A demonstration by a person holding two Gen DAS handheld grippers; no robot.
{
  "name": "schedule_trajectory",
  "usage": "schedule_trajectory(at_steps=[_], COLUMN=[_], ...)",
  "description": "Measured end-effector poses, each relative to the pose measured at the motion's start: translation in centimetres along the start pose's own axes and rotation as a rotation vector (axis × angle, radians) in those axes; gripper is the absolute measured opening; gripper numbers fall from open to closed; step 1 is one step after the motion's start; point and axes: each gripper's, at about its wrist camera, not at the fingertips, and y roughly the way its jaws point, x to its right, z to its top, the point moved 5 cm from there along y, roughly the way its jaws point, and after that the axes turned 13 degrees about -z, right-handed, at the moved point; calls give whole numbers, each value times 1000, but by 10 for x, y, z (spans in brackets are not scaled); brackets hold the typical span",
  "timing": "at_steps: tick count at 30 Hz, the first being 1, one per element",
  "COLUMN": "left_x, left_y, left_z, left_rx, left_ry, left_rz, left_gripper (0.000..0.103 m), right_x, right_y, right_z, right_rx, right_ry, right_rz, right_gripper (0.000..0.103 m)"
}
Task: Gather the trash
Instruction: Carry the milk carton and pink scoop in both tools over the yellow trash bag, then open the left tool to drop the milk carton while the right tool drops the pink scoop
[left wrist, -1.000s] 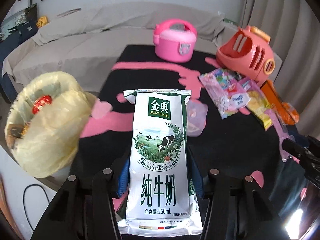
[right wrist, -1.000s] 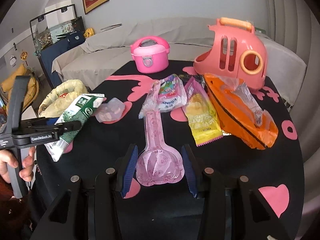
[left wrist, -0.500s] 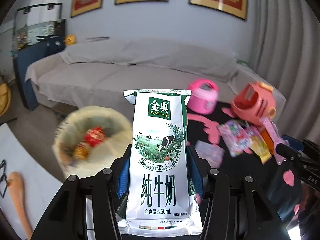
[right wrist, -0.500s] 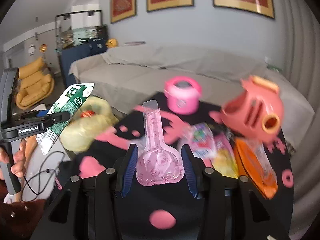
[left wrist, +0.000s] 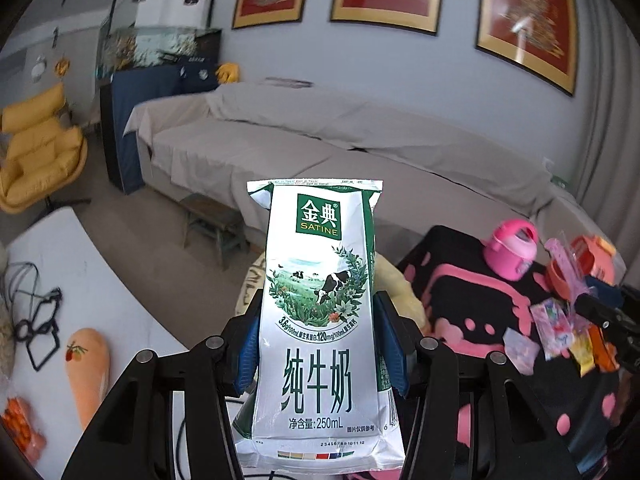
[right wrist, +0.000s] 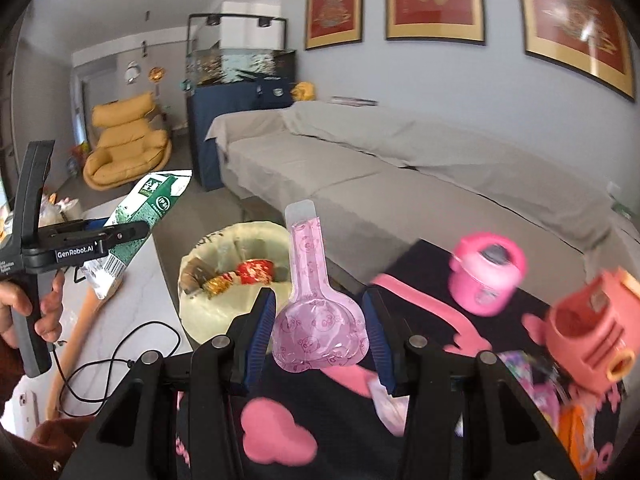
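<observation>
Left wrist view: left gripper [left wrist: 318, 354] clamps a white-and-green milk pouch [left wrist: 320, 320]; both hands have swung up and away from the black counter [left wrist: 472, 312], which now sits at the right, toward the lined trash bin [right wrist: 208, 316] beside it on the left. Likely step: drop-off, nearly reached. Right gripper [right wrist: 320, 338] grips a pink flask-shaped plastic wrapper [right wrist: 316, 308], flat, translucent, printed. Pouch: flattened, creased, evidently empty. Bin: holds red and gold wrappers. Counter: more snack packets [left wrist: 560, 328] remain.
</observation>
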Motion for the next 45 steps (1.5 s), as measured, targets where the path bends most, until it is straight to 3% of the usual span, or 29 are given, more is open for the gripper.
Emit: schedule_trajectory(at_steps=[5, 12, 16, 17, 20, 28, 30, 33, 37, 40, 42, 44, 45], left_x=[-19, -23, -30, -34, -48, -98, -111, -127, -143, -146, -147, -145, -143], left_y=[43, 125, 148, 150, 145, 100, 89, 75, 59, 51, 50, 50, 50], left_z=[12, 20, 20, 20, 20, 19, 19, 18, 15, 10, 8, 5, 5], left_rx=[-35, -96, -105, -105, -97, 1, 16, 18, 44, 74, 81, 75, 72], left_ry=[-58, -132, -188, -197, -208, -163, -141, -123, -182, -223, -238, -239, -235], left_rz=[-52, -140, -178, -175, -145, 103, 161, 213, 214, 199, 183, 179, 176], left_gripper=[52, 53, 80, 80, 80, 85, 87, 88, 88, 90, 91, 91, 91], right_x=[-10, 9, 9, 7, -2, -90, -119, -148, -172, -177, -176, -174, -169], right_y=[41, 96, 119, 125, 140, 195, 219, 253, 296, 309, 309, 301, 293], right_z=[14, 14, 10, 10, 12, 28, 30, 24, -6, -23, -28, -24, -23], right_rx=[-21, -93, -130, -140, -161, -242, -296, -392, -605, -693, -704, -661, -636], right_ry=[-21, 9, -7, -9, -8, -21, -15, -41, -75, -101, -100, -98, -93], right_rz=[21, -9, -22, -19, 9, 204, 259, 267, 267, 264, 261, 269, 274], right_gripper=[42, 42, 42, 42, 42, 42, 42, 42, 42, 42, 43, 46, 58])
